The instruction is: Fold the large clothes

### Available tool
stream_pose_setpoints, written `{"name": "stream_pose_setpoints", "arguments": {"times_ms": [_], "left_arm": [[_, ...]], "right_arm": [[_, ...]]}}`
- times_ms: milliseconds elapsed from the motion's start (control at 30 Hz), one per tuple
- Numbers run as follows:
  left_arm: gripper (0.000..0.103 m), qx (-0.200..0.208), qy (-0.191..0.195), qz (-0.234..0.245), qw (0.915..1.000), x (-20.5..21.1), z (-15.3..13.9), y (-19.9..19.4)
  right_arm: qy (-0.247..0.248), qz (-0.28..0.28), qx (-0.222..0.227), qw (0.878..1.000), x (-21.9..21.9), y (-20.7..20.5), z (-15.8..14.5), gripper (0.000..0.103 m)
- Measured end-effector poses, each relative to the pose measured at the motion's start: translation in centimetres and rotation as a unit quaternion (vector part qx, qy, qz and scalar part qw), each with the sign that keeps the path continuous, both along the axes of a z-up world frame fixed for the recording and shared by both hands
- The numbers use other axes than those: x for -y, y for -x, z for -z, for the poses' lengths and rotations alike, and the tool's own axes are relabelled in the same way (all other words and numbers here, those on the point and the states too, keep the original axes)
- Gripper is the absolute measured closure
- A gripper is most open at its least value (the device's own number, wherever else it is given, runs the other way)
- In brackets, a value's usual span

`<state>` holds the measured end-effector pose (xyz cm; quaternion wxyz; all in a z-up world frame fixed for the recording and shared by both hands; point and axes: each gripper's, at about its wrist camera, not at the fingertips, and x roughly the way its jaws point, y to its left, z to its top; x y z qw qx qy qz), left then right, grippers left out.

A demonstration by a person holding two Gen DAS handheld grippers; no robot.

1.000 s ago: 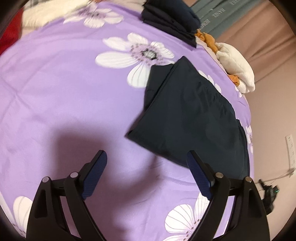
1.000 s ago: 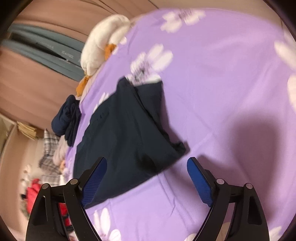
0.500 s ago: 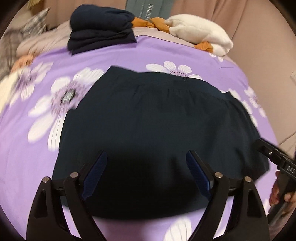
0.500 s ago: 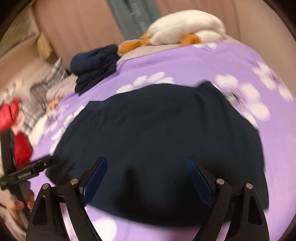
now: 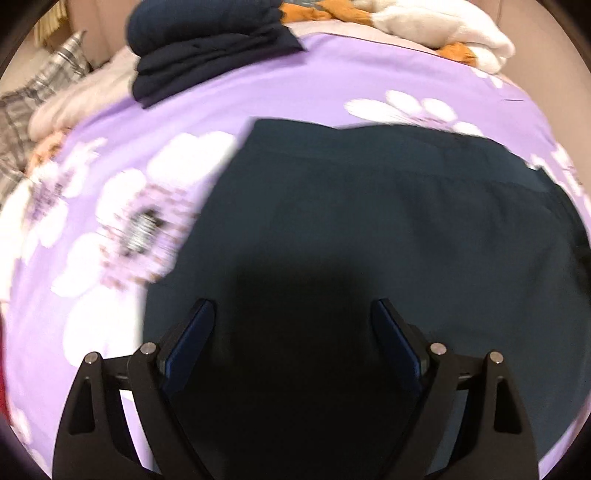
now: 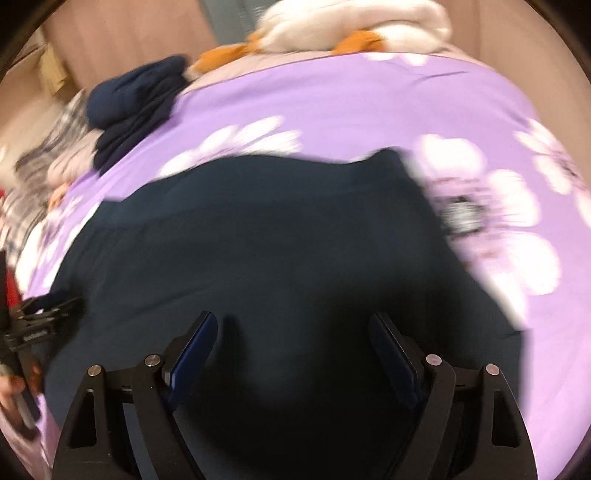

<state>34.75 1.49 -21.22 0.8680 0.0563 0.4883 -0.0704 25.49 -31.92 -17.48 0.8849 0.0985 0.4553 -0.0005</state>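
Dark navy fabric garment (image 5: 369, 229), a large piece with a waistband seam along its far edge, lies spread flat on the purple bedsheet with white flowers (image 5: 110, 206), nearer the front edge of the bed than the back. A second ago both wrist views showed it from the side, as a narrow, partly doubled strip; both now face it squarely across its full width, so both hands have swung round to the near hem. Left gripper (image 5: 291, 317) hangs over the garment's near left part, jaws released and wide, nothing between the blue pads. Right gripper (image 6: 293, 328) hangs over the near right part, its jaws beginning to close though still wide, with cloth beneath them but not pinched. In the right wrist view the other gripper shows at the left border, close to the garment's side. Judgement: repositioning is finished and the next fold has not begun; a grasp of the near hem at two points appears imminent. At the back edge of the bed sit a folded stack of dark blue clothes (image 5: 207, 44) and a white plush toy with orange parts (image 6: 354, 26), well apart from the work. Motion blur limits finer reading of the hem.
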Motion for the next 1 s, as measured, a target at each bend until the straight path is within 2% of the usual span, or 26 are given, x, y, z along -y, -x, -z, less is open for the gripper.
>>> {"name": "stream_pose_setpoints", "arguments": {"times_ms": [67,167,233,300,433,467,500,533,567,600,633,700,767,900,1000], "left_arm": [[0.015,0.008,0.005,-0.008,0.9999,-1.4,-0.6,-0.9],[0.015,0.008,0.012,-0.034,0.9993,-3.0,-1.0,-3.1],[0.015,0.005,0.028,-0.046,0.9985,-3.6,-1.2,-4.2],[0.015,-0.004,0.064,-0.063,0.9960,-4.5,-1.0,-5.7],[0.018,-0.045,0.130,-0.092,0.9862,-5.7,0.7,-7.9],[0.022,-0.055,0.141,-0.098,0.9836,-5.9,1.2,-8.1],[0.026,-0.058,0.156,-0.101,0.9809,-6.2,1.6,-8.3],[0.032,-0.050,0.164,-0.100,0.9801,-6.3,1.4,-8.1],[0.043,-0.044,0.167,-0.093,0.9806,-6.1,1.1,-8.0],[0.050,-0.040,0.169,-0.084,0.9812,-5.7,0.9,-7.8],[0.054,-0.037,0.165,-0.076,0.9826,-5.3,0.6,-7.6],[0.054,-0.027,0.147,-0.067,0.9865,-4.5,0.1,-7.7],[0.054,-0.027,0.133,-0.060,0.9888,-3.8,0.2,-7.9],[0.048,-0.034,0.130,-0.065,0.9888,-3.3,0.7,-8.5],[0.037,-0.042,0.122,-0.078,0.9885,-3.7,1.0,-8.7]], "right_arm": [[-0.007,0.041,0.006,0.999,3.6,0.4,-0.8,0.019],[-0.059,0.079,0.028,0.995,7.5,0.7,-1.6,0.019],[-0.055,0.084,0.033,0.994,8.2,-0.1,-1.7,0.019],[-0.040,0.081,0.029,0.996,8.1,-1.6,-1.6,0.019],[-0.037,0.069,0.018,0.997,6.8,-5.0,-0.8,0.020],[-0.029,0.068,0.010,0.997,6.6,-5.6,-0.3,0.027],[-0.022,0.067,0.000,0.998,6.1,-6.8,-0.2,0.052],[-0.025,0.059,-0.019,0.998,6.1,-7.3,0.8,0.066],[-0.040,0.052,-0.026,0.997,6.3,-7.5,1.2,0.072],[-0.043,0.051,-0.009,0.998,6.3,-7.0,1.1,0.084],[-0.043,0.040,0.010,0.998,6.0,-6.2,0.7,0.089],[-0.049,0.053,0.031,0.997,6.5,-4.7,-0.2,0.094],[-0.088,0.076,0.044,0.992,7.7,-3.5,-0.6,0.094],[-0.066,0.096,0.024,0.993,7.9,-2.5,0.4,0.095],[-0.040,0.090,-0.004,0.995,7.1,-3.7,1.2,0.094]]}}
